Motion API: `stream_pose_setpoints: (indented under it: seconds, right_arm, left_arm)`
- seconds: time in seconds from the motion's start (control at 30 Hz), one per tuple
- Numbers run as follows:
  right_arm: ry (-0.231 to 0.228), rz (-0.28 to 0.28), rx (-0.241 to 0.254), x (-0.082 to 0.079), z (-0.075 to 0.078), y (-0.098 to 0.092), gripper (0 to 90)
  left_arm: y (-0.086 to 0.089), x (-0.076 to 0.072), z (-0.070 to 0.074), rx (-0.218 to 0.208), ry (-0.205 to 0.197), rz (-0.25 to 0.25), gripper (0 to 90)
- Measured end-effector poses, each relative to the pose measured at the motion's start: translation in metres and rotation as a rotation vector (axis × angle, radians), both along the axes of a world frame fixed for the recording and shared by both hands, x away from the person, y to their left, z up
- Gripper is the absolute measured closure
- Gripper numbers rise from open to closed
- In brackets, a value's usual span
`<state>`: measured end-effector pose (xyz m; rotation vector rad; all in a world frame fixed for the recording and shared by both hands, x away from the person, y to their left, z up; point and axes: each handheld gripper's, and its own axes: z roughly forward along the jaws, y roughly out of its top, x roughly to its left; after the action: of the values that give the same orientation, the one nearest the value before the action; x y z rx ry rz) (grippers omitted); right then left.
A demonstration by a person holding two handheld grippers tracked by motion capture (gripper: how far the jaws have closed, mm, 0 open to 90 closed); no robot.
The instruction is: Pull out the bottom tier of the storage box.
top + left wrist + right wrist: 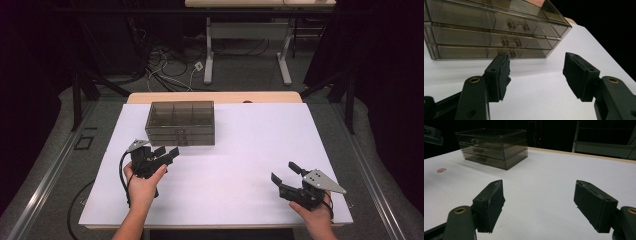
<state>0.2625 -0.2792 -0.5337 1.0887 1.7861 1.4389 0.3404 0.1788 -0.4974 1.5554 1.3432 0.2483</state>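
A smoky see-through drawer box (181, 122) with three shallow drawers stands at the back left of the white table top (240, 165). My left gripper (167, 152) is just in front of the box's lower left corner, pointing at it. In the left gripper view the box (469, 30) is close, and its bottom drawer handle (511, 54) sits just beyond the left pad (502, 72). That gripper (536, 62) is open, nothing between its pads. My right gripper (285, 172) rests near the front right, open and empty (539, 192), with the box (491, 145) far off.
A small round coin-like thing (441, 170) lies on the white surface left of the box in the right gripper view. Behind the table are a white desk frame (247, 55), floor cables (165, 75) and black stand legs (80, 95).
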Motion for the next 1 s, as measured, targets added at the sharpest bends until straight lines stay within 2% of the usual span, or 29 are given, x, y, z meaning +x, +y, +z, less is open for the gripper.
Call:
stream_pose_setpoints:
  seconds: [0.17,0.43,0.47,0.67,0.8,1.0]
  right_arm:
    - [0.000,0.004,0.004,0.000,0.000,0.000,23.5]
    - [0.005,0.005,0.007,0.000,0.000,-0.001,23.4]
    - [0.005,0.003,0.005,0.000,0.000,-0.001,23.4]
    - [0.005,0.004,0.010,0.000,0.000,-0.001,23.3]
    - [0.006,0.004,0.008,0.000,0.000,-0.001,23.2]
    - [0.007,0.004,0.017,0.000,0.000,-0.001,22.9]
  left_arm:
    - [-0.003,0.004,0.001,-0.005,0.002,0.015,38.0]
    - [-0.006,0.013,-0.001,-0.045,0.020,0.043,38.0]
    - [-0.007,0.014,-0.001,-0.059,0.038,0.050,38.1]
    - [-0.008,0.020,-0.004,-0.081,0.053,0.072,39.0]
    - [-0.009,0.024,-0.006,-0.091,0.083,0.075,40.5]
    - [-0.012,0.029,-0.011,-0.092,0.093,0.082,42.0]
